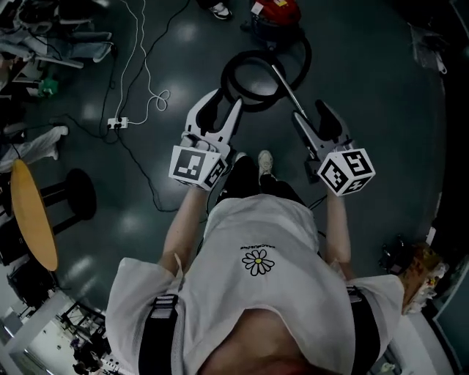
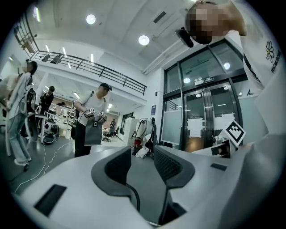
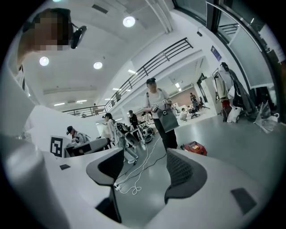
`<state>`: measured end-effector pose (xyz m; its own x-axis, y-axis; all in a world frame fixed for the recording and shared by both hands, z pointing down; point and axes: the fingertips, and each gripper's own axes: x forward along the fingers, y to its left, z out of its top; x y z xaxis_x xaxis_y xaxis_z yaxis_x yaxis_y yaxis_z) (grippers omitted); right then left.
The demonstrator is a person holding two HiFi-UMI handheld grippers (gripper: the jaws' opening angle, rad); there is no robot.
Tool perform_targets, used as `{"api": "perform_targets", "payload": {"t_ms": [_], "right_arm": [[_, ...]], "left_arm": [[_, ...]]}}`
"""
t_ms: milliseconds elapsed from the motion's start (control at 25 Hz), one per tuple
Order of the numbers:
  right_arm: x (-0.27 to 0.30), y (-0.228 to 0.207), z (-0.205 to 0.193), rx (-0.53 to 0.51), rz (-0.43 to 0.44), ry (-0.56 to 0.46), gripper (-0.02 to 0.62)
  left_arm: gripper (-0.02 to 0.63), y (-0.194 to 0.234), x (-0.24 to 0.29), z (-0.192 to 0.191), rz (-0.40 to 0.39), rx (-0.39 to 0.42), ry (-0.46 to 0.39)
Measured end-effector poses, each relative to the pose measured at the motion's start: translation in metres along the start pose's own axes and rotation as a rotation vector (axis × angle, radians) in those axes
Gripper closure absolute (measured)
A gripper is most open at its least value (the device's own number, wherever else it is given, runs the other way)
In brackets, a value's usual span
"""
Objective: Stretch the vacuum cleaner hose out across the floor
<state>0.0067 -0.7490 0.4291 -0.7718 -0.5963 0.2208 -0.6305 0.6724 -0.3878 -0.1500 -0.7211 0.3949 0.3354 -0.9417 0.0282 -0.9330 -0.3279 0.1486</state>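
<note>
The red vacuum cleaner (image 1: 276, 12) stands on the dark floor at the top of the head view. Its black hose (image 1: 249, 73) lies coiled in a loop in front of it, and a metal wand (image 1: 287, 89) runs across the loop toward my right gripper. My left gripper (image 1: 223, 102) is held just short of the loop's near left side, its jaws open and empty (image 2: 142, 163). My right gripper (image 1: 311, 111) hovers beside the wand's near end, open and holding nothing (image 3: 145, 167). The red vacuum cleaner (image 3: 195, 148) also shows in the right gripper view, beyond the jaws.
A white cable (image 1: 139, 80) and a power strip (image 1: 116, 122) lie on the floor at the left. A black stool (image 1: 77, 192) and a round wooden table (image 1: 33, 216) stand at the left edge. A person carrying a grey bag (image 2: 91, 125) stands nearby, and glass doors (image 2: 201, 116) are at the right.
</note>
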Motion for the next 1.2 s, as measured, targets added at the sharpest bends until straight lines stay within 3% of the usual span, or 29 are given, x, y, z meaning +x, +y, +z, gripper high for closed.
{"api": "perform_targets", "payload": {"t_ms": [120, 400, 560, 800, 920, 1080, 1200], "right_arm": [[0.042, -0.013, 0.016, -0.013, -0.018, 0.013, 0.285], [0.122, -0.058, 0.063, 0.012, -0.126, -0.03, 0.285], [0.17, -0.096, 0.078, -0.035, -0.166, -0.009, 0.285], [0.236, -0.196, 0.022, -0.054, -0.145, 0.251, 0.285], [0.258, -0.242, 0.001, -0.056, -0.131, 0.325, 0.285], [0.295, -0.291, -0.049, -0.014, -0.094, 0.39, 0.286], [0.336, -0.336, -0.121, -0.017, -0.076, 0.465, 0.285]], "left_arm": [[0.445, 0.037, 0.042, 0.008, 0.011, -0.011, -0.008], [0.445, 0.096, 0.149, 0.025, -0.065, -0.001, -0.022], [0.445, 0.123, 0.206, 0.013, -0.082, -0.016, 0.031], [0.445, 0.154, 0.286, -0.039, -0.017, -0.05, 0.151], [0.445, 0.165, 0.329, -0.071, 0.007, -0.051, 0.172], [0.445, 0.184, 0.384, -0.144, 0.02, -0.049, 0.212], [0.445, 0.204, 0.412, -0.215, 0.033, -0.057, 0.242]]}}
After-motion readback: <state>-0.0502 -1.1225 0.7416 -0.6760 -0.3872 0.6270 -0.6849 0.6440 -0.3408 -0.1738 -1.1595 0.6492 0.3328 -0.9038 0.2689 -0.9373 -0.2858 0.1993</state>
